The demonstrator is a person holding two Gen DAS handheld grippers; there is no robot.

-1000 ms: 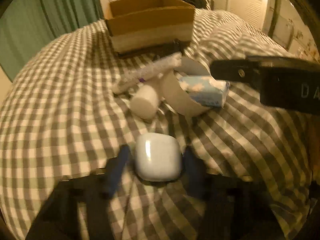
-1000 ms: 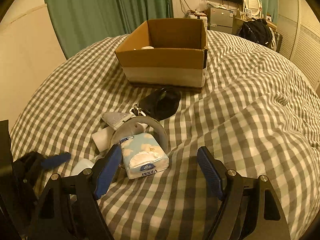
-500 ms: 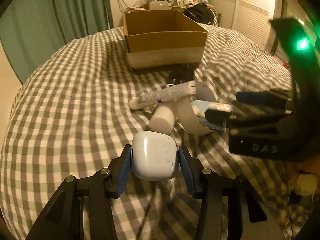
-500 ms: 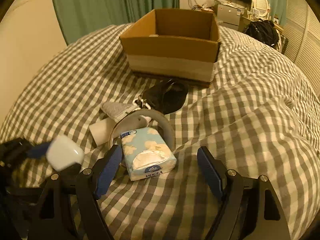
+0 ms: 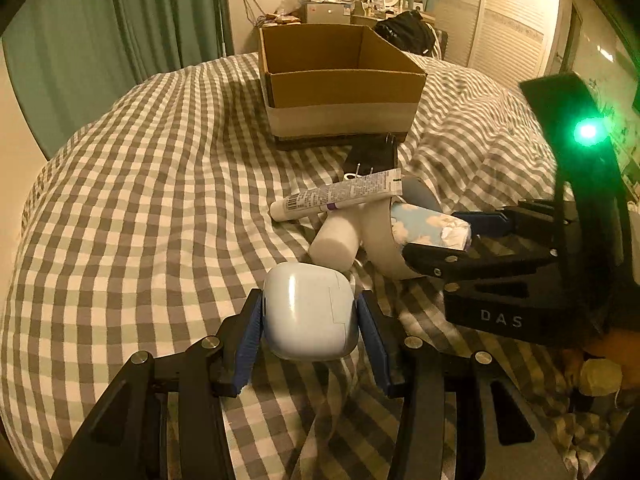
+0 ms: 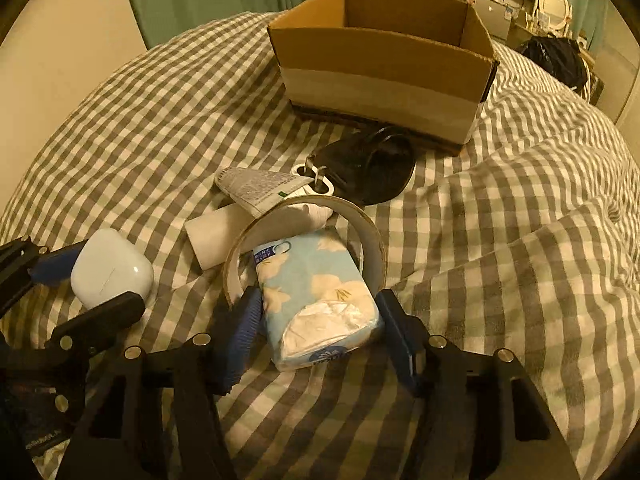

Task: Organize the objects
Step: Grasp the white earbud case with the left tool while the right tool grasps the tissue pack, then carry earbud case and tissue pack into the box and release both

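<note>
— Checked bedding (image 5: 140, 200) fills both views, with green curtains (image 5: 120, 32) behind at upper left. What sits on it?

— Largest is the box (image 5: 340, 84), open-topped cardboard, upper centre of the left view, standing on the bed. Below it lies a small heap: a black pouch (image 6: 368, 164), a tape ring (image 6: 360, 220), a tissue pack (image 6: 320, 292), a white cylinder (image 5: 336, 244), a tube (image 5: 336, 196) resting across the ring, and a white plug (image 6: 320, 184).

— And the grippers?

— Left gripper (image 5: 310, 320) is clamped on the case (image 5: 308, 312), both blue pads pressed to its sides, lower centre of its view. Right gripper (image 6: 320, 320) straddles the tissue pack; its fingers sit just beside the pack's flanks, and I cannot tell whether they have closed on it.

— How will the two handle?

— The case is a glossy, rounded white shell, hard and probably light. I'd judge it slippery, so squeezing its flat sides at the widest part suits it. The pack is pale blue with cloud prints, soft and crushable; one end is tucked inside the tape ring, so lifting may drag the ring. Taking it across the middle of its long sides looks best.
</note>
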